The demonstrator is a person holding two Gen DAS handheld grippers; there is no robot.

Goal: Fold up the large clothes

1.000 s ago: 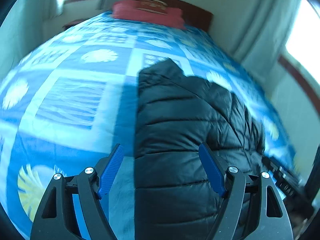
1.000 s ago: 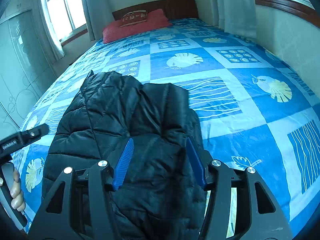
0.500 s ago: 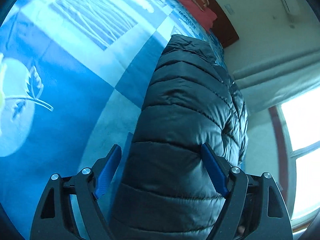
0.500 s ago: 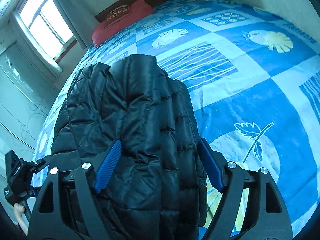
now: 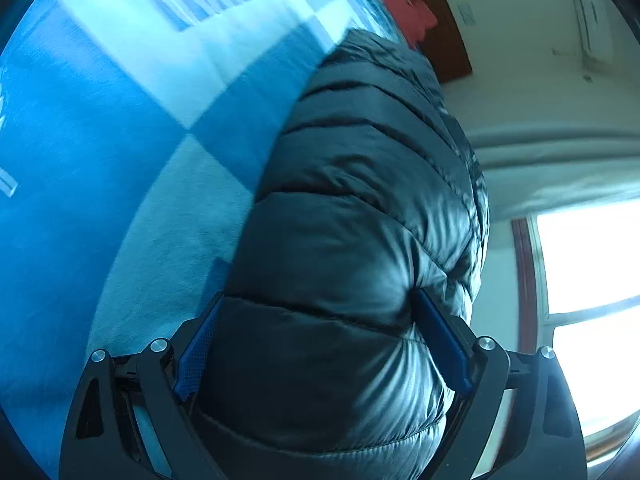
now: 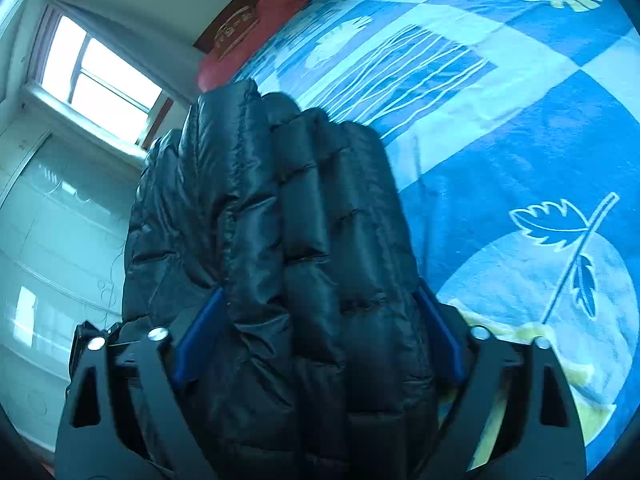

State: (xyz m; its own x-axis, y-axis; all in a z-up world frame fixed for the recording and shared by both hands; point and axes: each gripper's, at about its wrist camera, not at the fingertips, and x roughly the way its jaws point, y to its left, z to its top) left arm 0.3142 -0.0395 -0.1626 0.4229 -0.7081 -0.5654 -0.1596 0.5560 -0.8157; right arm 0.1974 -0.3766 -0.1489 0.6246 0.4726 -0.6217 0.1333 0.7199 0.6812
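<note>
A black quilted puffer jacket (image 5: 360, 208) lies folded on the bed and fills the middle of both views. My left gripper (image 5: 320, 344) is open wide, its blue pads (image 5: 196, 356) straddling the jacket's near edge, the padding bulging between them. In the right wrist view the jacket (image 6: 280, 220) likewise sits between the wide-open jaws of my right gripper (image 6: 316, 336), whose blue pads (image 6: 438, 332) press against its sides. Both views are tilted. Neither gripper is closed on the fabric.
The bed has a blue and white patterned cover (image 6: 500, 120) with leaf prints. A red pillow (image 6: 240, 36) and dark wooden headboard (image 5: 444, 36) are at the far end. Windows (image 5: 588, 256) and curtains line the walls; a glass wardrobe door (image 6: 52, 220) stands at left.
Both grippers have moved down and forward onto the jacket's near edge and tilted. The jacket now fills the space between each pair of open fingers.
</note>
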